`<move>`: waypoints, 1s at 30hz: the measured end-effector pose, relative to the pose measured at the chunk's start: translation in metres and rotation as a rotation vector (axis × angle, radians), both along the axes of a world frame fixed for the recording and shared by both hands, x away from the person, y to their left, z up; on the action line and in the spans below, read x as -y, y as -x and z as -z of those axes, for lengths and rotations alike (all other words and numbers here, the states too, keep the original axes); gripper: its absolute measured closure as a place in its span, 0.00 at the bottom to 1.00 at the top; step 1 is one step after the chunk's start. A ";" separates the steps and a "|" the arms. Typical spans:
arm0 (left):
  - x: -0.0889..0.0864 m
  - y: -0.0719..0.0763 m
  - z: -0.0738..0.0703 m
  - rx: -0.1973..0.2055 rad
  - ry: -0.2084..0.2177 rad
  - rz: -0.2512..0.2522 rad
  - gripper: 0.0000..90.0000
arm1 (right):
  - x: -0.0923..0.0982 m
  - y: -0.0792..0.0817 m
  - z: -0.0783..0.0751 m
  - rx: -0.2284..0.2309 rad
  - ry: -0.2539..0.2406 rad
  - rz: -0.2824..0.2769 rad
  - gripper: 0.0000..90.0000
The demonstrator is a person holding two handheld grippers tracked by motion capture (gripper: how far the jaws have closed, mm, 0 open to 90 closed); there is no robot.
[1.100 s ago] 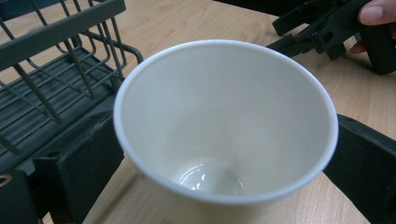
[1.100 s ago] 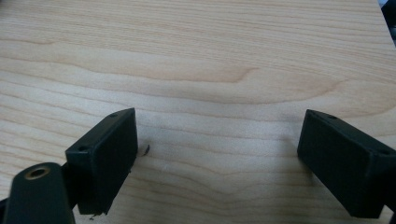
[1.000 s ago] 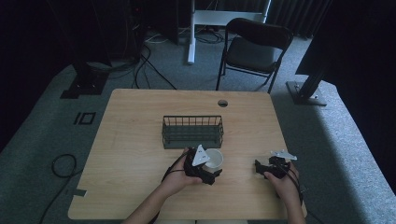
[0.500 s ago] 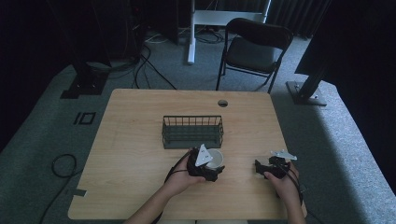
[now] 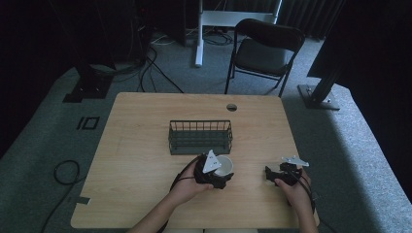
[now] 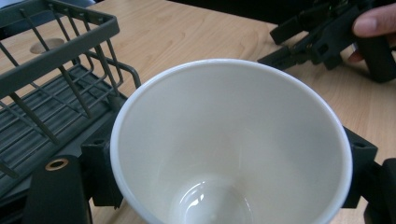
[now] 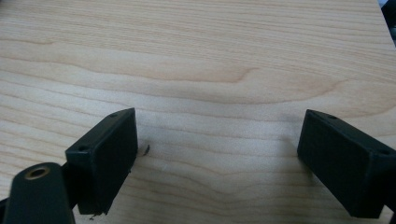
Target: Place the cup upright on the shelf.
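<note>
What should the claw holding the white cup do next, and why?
Probably lift the white cup a little and carry it toward the wire basket. The left claw has just closed on the cup's sides, and the basket sits right beside it. The right claw rests open over bare table.

My left claw (image 5: pixel 217 178) is black, topped by a grey three-cornered plate, with a black cable trailing from it. My right claw (image 5: pixel 273 175) matches it, plate and cable alike. Close up, its blocky black pads (image 7: pixel 105 156) carry small screw holes, with a brass-ringed hole beside one. My forearms are bare, without sleeves.
</note>
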State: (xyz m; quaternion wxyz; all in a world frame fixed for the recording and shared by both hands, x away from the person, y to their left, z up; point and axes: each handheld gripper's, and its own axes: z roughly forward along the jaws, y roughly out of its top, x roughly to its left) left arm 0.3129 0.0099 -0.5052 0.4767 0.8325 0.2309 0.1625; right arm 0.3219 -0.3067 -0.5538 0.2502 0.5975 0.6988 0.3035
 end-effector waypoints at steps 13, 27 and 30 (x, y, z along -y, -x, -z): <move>-0.005 0.000 -0.016 0.011 0.022 -0.016 0.23 | 0.000 0.000 0.000 0.001 -0.001 0.000 0.13; -0.016 -0.006 -0.045 0.046 0.063 -0.043 0.23 | 0.000 0.000 0.000 0.001 0.000 0.000 0.13; -0.018 -0.007 -0.050 0.056 0.063 -0.049 0.23 | 0.000 0.000 0.000 0.001 0.000 -0.001 0.13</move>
